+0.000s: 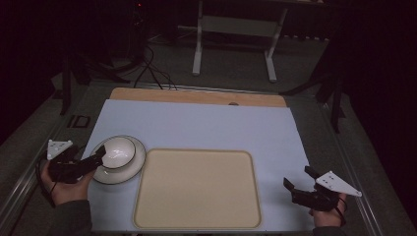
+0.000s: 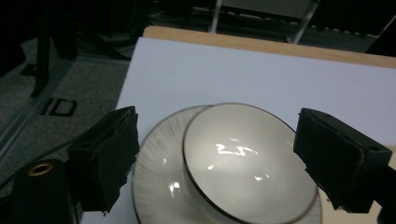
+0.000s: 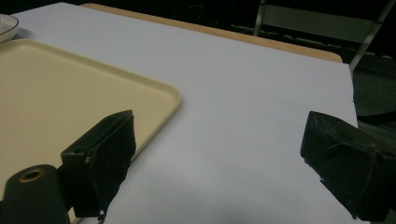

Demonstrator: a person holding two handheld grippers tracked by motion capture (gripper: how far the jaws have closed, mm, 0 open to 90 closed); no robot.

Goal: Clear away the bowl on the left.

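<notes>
A white bowl (image 1: 118, 151) with a thin dark rim sits on a white plate (image 1: 136, 164) at the table's left. My left gripper (image 1: 100, 151) stands open at the bowl's left edge. In the left gripper view the bowl (image 2: 247, 158) and the plate (image 2: 156, 179) lie between the two spread jaws, with nothing clamped. An empty cream tray (image 1: 196, 189) lies at the front middle. My right gripper (image 1: 297, 179) is open near the front right corner, right of the tray. In the right gripper view its jaws stand wide apart over bare white table, the tray (image 3: 70, 98) at left.
A white sheet (image 1: 206, 125) covers the table, with a strip of wood (image 1: 196, 96) showing along the far edge. A metal rail (image 1: 19, 184) runs along the table's left side. Beyond the table stand a white frame (image 1: 233, 29) and cables on the dark floor.
</notes>
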